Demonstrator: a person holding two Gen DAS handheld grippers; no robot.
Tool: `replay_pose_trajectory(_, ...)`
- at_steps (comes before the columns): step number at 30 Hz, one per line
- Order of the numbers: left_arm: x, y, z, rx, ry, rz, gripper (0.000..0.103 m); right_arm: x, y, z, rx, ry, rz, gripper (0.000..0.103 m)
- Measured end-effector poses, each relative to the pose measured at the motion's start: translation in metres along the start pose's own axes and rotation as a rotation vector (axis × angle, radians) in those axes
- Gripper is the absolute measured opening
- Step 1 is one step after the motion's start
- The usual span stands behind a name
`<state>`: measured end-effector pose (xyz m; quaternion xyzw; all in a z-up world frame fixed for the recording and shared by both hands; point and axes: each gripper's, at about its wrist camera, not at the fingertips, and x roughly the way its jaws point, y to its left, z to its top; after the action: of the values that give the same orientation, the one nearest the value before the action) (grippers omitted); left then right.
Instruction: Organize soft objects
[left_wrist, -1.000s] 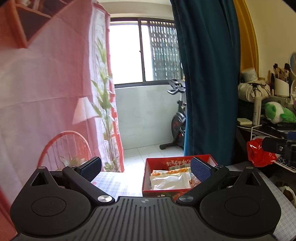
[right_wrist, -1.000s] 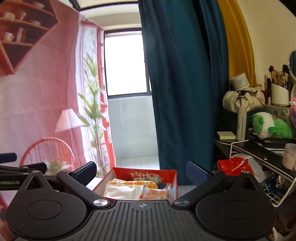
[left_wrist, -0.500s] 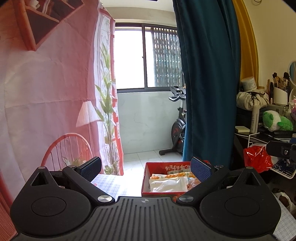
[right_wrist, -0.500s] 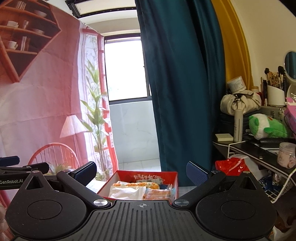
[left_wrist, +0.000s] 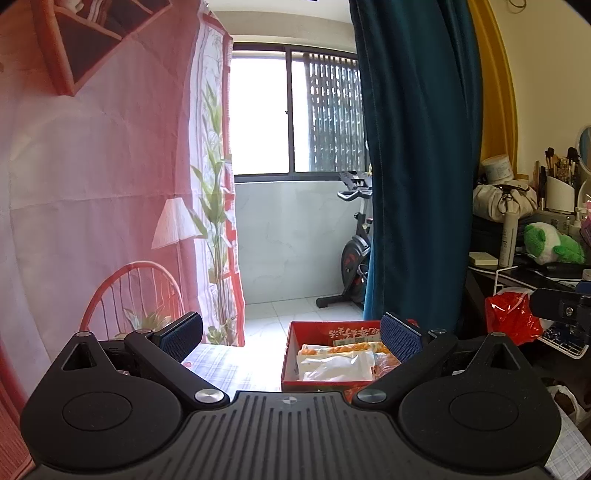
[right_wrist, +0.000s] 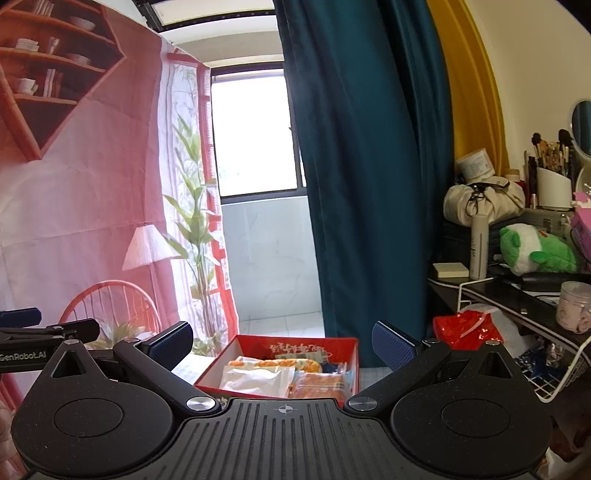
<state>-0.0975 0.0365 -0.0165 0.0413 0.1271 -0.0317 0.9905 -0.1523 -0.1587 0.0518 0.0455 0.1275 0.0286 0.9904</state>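
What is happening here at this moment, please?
A person holds two grippers above a table, both open and holding nothing. The left gripper and the right gripper point toward a red box on the checked tablecloth. Soft packets lie in the box, among them a white packet. Nothing is grasped yet.

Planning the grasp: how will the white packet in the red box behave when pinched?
The white packet looks wrinkled and thin, so probably floppy and light. Its film seems glossy, perhaps slippery. It lies flat in the box, so rolling is unlikely.
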Motion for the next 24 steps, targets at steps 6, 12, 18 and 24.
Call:
replay_pose_trajectory(6, 0.0003, -0.0002, -0.0006, 0.004, 0.004, 0.001, 0.103, 0.001, 0.0012, -0.003, 0.0, 0.011, -0.002, 0.103)
replay_pose_trajectory(12, -0.0019, -0.0001, -0.0011, 0.0, 0.002, -0.007, 0.103, -0.0001, 0.0013, -0.0039, 0.003, 0.014, 0.0, 0.103)
replay_pose_trajectory(18, -0.002, 0.0062, -0.0005, -0.008, -0.003, -0.016, 0.103, -0.0004, 0.0015, -0.0041, 0.001, 0.014, 0.001, 0.103)
replay_pose_trajectory(24, -0.0025, 0.0059, -0.0016, -0.011, -0.003, -0.018, 0.103, 0.0, 0.0015, -0.0037, 0.0, 0.017, 0.002, 0.103)
